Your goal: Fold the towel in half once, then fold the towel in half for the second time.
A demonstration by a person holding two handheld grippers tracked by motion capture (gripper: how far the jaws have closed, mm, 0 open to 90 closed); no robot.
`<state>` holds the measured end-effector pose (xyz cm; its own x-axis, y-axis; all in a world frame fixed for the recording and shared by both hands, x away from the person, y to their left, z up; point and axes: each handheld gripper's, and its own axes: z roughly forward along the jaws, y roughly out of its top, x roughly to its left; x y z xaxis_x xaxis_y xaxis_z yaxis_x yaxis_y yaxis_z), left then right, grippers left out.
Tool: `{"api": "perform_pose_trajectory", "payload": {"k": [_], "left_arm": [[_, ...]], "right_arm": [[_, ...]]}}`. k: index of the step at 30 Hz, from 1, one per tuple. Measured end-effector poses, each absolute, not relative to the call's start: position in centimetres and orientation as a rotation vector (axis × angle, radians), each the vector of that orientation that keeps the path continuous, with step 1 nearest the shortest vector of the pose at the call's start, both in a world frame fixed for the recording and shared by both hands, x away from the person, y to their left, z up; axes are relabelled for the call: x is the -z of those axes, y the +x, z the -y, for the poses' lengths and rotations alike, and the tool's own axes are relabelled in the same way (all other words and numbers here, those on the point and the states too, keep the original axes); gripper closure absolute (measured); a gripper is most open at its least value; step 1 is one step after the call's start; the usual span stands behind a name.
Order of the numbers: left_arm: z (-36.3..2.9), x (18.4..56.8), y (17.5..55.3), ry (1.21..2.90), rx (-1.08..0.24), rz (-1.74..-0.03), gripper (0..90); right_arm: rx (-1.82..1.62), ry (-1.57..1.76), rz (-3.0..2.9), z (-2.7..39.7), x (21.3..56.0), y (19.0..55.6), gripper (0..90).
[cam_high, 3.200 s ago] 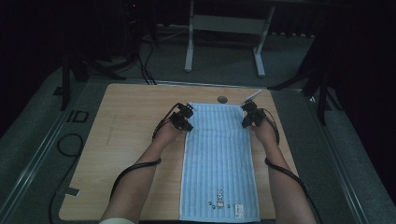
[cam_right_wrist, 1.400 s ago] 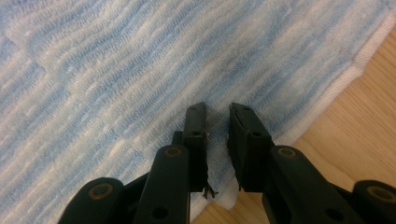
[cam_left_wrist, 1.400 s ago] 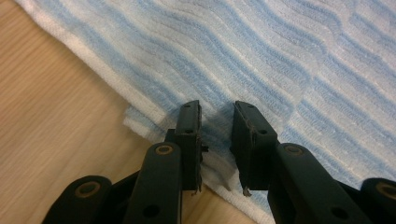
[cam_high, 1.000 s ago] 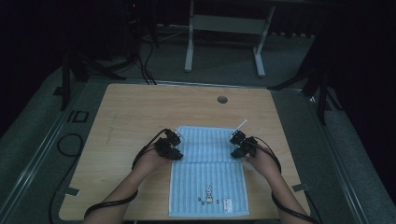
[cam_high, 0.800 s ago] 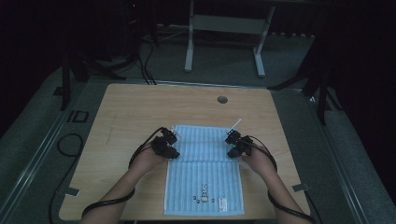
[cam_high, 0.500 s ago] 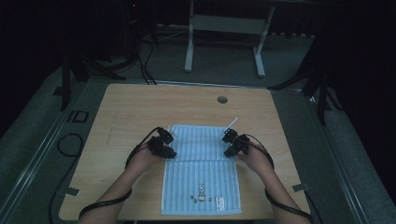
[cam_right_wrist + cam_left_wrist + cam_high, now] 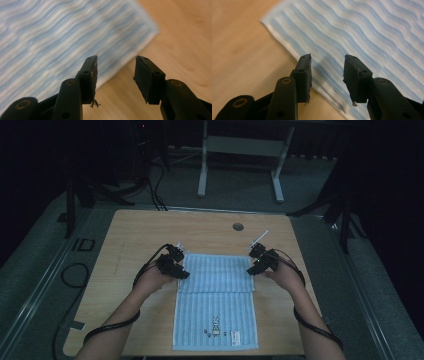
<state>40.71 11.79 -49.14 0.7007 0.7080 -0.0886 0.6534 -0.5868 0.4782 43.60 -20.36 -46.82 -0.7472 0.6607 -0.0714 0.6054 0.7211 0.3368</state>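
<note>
I am holding the left gripper (image 7: 181, 268) at the left edge of the blue striped towel (image 7: 216, 300), and the right gripper (image 7: 255, 265) at its right edge. The towel is lying flat on the wooden table (image 7: 130, 235), near the front edge and roughly centred between my forearms. Its far portion is folded back over the rest, so that a doubled band is sitting across the top, with the fold's free edge running straight across between the two grippers. A small printed motif and a label are showing near the towel's near end.

In the left gripper view, the left gripper (image 7: 327, 75) is hanging above the towel (image 7: 367, 37), over its white-hemmed side edge, with bare table (image 7: 239, 50) to one side. Its jaws are standing spread and have just been opening; no cloth is lying between them, and the pads are not pressing on anything.

In the right gripper view, the right gripper (image 7: 116, 75) is likewise hanging over the towel's (image 7: 50, 32) opposite side edge, close to a corner, with wood (image 7: 180, 37) beyond it. Its jaws are also standing apart and have just been opening, with nothing pinched between them. A few loose fibres are clinging to the lower end of one pad.

A round cable hole (image 7: 238, 226) is sitting in the table beyond the towel, well apart from both grippers.
</note>
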Motion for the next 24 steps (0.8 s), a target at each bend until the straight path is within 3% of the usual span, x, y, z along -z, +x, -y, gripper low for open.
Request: {"api": "perform_pose_trajectory", "payload": {"k": [1,5,17,20,24], "left_arm": [[-11.8,49.2,41.1,2.42,-0.164,-1.062,51.3],[-11.8,49.7,42.7,2.42,-0.2,-1.122,47.4],[-11.3,51.4,46.5,2.361,-0.212,-1.219,47.5],[-11.2,52.1,47.2,2.366,-0.202,-1.214,52.9],[-11.6,52.8,48.2,2.342,-0.197,-1.265,52.9]], "right_arm": [[-0.456,1.047,-2.726,20.5,46.7,44.0,52.9],[-0.462,1.178,-2.68,20.7,46.9,45.7,52.7],[-0.38,1.381,-2.627,20.2,49.7,49.5,50.1],[-0.364,1.402,-2.604,20.3,51.0,50.0,50.2],[-0.392,1.424,-2.598,20.2,51.8,50.4,52.7]]}}
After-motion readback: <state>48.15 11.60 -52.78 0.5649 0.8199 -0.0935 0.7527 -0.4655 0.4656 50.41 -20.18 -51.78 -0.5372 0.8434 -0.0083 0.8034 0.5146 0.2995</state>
